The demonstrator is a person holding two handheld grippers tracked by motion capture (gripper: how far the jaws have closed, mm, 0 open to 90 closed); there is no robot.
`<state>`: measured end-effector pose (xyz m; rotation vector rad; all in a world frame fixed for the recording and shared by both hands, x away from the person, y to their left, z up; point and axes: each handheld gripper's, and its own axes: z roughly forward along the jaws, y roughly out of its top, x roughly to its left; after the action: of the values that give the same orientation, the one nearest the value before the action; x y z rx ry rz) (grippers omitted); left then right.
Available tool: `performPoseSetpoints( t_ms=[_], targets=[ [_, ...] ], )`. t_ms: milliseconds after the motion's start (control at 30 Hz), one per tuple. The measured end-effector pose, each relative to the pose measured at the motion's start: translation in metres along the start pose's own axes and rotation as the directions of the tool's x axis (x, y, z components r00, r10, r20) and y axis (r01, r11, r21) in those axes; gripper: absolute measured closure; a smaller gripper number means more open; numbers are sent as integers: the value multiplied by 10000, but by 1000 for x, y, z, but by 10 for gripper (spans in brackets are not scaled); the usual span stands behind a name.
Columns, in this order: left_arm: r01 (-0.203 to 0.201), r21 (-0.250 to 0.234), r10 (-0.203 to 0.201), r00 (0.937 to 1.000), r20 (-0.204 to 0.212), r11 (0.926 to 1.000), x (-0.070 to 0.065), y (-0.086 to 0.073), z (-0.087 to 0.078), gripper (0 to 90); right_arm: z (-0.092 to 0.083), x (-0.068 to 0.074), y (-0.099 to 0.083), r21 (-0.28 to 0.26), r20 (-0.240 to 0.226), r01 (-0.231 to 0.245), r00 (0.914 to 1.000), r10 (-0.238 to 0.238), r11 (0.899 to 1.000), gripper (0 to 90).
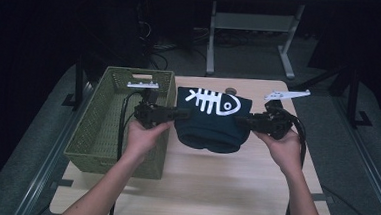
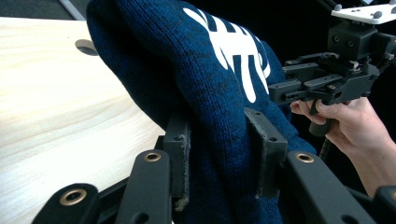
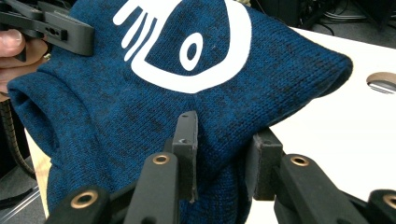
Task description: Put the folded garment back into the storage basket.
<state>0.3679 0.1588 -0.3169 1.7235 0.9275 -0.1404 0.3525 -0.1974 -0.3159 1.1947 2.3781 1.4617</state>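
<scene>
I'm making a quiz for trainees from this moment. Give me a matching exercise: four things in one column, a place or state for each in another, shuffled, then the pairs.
Things:
1. blue knit sweater
2. green wicker basket
3. left gripper
4. right gripper

Places or states:
A. stands on the table's left side
B. shut on the sweater's right edge
C. held up between both grippers, fish-skeleton print showing
D. shut on the sweater's left edge

Pairs: 1-C, 2-A, 3-D, 4-B
</scene>
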Motion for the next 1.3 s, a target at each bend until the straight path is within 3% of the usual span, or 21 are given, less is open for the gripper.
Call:
performPoseSetpoints(
  t_ms=[733,1033,1300],
  targets=[
    [126,-143,-132,9990,-425,9998,18,5,-45,650,34,25,28,-45,-489,330,9983,-331,9994,689],
    [451,-337,-469,9974,-552,9984,28,4,-64,651,48,36,40,121,-623,516,9968,-508,9986,688],
    [510,-371,-534,9964,-661,9980,33,3,-74,650,59,44,46,190,-689,628,9957,-613,9978,688]
  ],
)
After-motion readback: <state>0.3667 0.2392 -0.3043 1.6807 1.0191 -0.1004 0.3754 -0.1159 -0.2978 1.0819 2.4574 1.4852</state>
